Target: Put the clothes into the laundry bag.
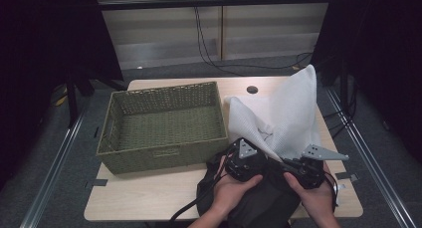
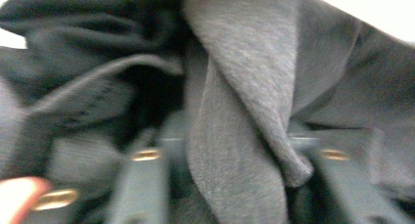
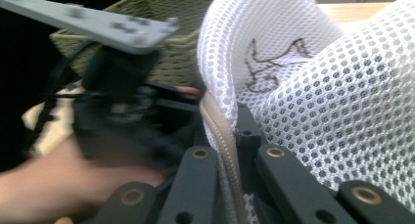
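Note:
A white mesh laundry bag (image 1: pixel 283 113) lies on the right half of the table, one corner standing up. A dark grey garment (image 1: pixel 259 200) is bunched at the near edge, right at the bag's mouth. My right gripper (image 1: pixel 294 166) is shut on the bag's beige-edged rim (image 3: pixel 222 136), seen close up between the jaws of the right gripper (image 3: pixel 227 138). My left gripper (image 1: pixel 258 164) sits just to its left, over the garment. In the left gripper view the jaws of the left gripper (image 2: pixel 235 148) stand apart, with a hanging fold of the dark garment (image 2: pixel 235 111) between them; that picture is blurred.
A green woven basket (image 1: pixel 159 156) with nothing in it takes up the left-centre of the wooden table (image 1: pixel 144 198). A round cable hole (image 1: pixel 252 89) lies at the table's far edge. Metal rails run along the floor on both sides.

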`<state>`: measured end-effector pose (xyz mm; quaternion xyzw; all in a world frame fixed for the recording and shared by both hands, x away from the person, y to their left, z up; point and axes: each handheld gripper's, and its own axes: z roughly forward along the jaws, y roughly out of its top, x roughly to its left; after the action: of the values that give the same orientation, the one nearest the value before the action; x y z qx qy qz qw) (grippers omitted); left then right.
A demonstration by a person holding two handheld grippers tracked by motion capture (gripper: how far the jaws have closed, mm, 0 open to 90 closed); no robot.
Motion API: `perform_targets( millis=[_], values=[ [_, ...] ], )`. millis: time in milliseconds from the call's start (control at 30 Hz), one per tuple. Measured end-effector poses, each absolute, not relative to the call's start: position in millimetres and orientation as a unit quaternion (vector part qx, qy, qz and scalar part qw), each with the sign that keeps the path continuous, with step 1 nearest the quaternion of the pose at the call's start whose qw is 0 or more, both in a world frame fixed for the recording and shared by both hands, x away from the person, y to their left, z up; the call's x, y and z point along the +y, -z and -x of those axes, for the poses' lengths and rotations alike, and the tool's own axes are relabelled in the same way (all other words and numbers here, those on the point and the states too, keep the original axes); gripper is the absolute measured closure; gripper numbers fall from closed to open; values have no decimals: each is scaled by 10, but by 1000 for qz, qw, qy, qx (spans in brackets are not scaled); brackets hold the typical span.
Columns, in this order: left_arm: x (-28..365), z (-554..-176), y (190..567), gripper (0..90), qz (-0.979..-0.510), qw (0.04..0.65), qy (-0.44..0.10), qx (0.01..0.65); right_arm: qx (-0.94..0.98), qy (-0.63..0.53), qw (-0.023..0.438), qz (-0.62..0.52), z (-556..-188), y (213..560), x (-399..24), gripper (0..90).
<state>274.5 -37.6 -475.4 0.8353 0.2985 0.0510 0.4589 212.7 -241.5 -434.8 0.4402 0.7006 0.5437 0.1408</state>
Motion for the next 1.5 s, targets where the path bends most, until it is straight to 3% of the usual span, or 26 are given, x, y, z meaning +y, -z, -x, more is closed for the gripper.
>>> perform_targets(
  millis=[67,200,367,467,567,600,700,800,967,1067,1133,1200,1333,1400,1433,1467,1500],
  values=[
    [-272,-2681,4641,244,-832,472,-39,290,693,-542,148,-452,-2180,4388,-2487,890],
    [-114,-2534,4426,208,-837,491,-52,238,686,-546,150,-456,-2206,4396,-2547,888],
    [-414,-2633,4787,147,-910,358,-1,207,686,-552,144,-452,-2241,4412,-2543,887],
    [-464,-2628,4820,322,-918,336,-43,209,684,-556,135,-452,-2265,4434,-2530,885],
    [-409,-2640,4784,629,-912,356,-40,202,683,-558,133,-453,-2287,4457,-2518,884],
    [-392,-2642,4788,683,-905,368,-33,211,682,-559,131,-453,-2283,4447,-2507,885],
    [-373,-2596,4745,723,-880,416,-21,228,680,-569,121,-446,-2245,4411,-2493,886],
    [-290,-2611,4582,730,-818,523,58,232,678,-578,123,-437,-2178,4330,-2462,888],
    [-269,-2570,4440,723,-773,583,21,249,671,-602,144,-408,-1980,4102,-2408,888],
    [-351,-2637,4600,704,-781,543,-3,307,678,-595,130,-411,-1949,4102,-2400,890],
    [-471,-2756,4844,672,-820,479,-3,313,690,-578,131,-416,-1974,4187,-2397,891],
    [-476,-2793,4907,617,-824,470,9,317,689,-573,123,-427,-2029,4284,-2441,891],
    [-380,-2620,4668,352,-833,489,-13,260,675,-573,131,-447,-2139,4347,-2602,889],
    [-275,-2539,4545,278,-829,504,-19,242,663,-579,124,-458,-2190,4372,-2679,888],
    [-233,-2504,4500,239,-834,499,-36,233,659,-583,123,-460,-2214,4385,-2701,888],
    [-236,-2490,4493,140,-847,478,-56,228,657,-583,121,-462,-2254,4409,-2725,888],
    [-252,-2494,4519,140,-857,461,-56,223,657,-583,121,-462,-2254,4409,-2725,888]
  ],
)
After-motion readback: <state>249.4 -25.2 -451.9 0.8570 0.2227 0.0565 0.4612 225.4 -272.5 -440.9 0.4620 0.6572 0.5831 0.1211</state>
